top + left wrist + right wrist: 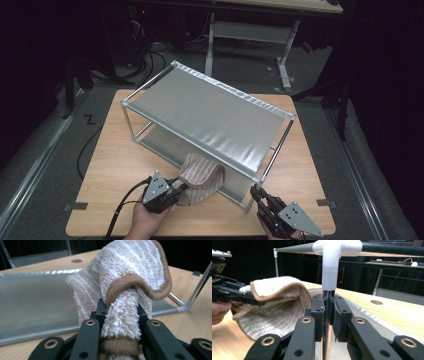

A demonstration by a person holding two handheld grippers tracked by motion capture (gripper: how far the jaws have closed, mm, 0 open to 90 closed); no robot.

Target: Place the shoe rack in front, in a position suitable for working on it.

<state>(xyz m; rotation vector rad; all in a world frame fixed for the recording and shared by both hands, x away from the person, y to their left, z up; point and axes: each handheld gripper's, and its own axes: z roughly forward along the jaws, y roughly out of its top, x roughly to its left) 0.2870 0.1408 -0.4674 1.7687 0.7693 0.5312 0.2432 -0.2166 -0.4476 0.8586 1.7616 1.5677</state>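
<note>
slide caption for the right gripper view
Right gripper clamps the rack's front leg beside a striped towel.

Beige white-striped towel [201, 179] with brown edging; silver-grey rack [210, 112]; black tools

My rack [210, 107] stands on the table [115, 160], set askew, its long side running from far left to near right. My left gripper [176, 189] sits at the near edge, before the rack's front, with the towel [200, 177] draped from it onto the lower shelf [32, 305]. My right gripper [256, 192] is at the rack's near right corner post [327, 302], right of the towel.
</note>
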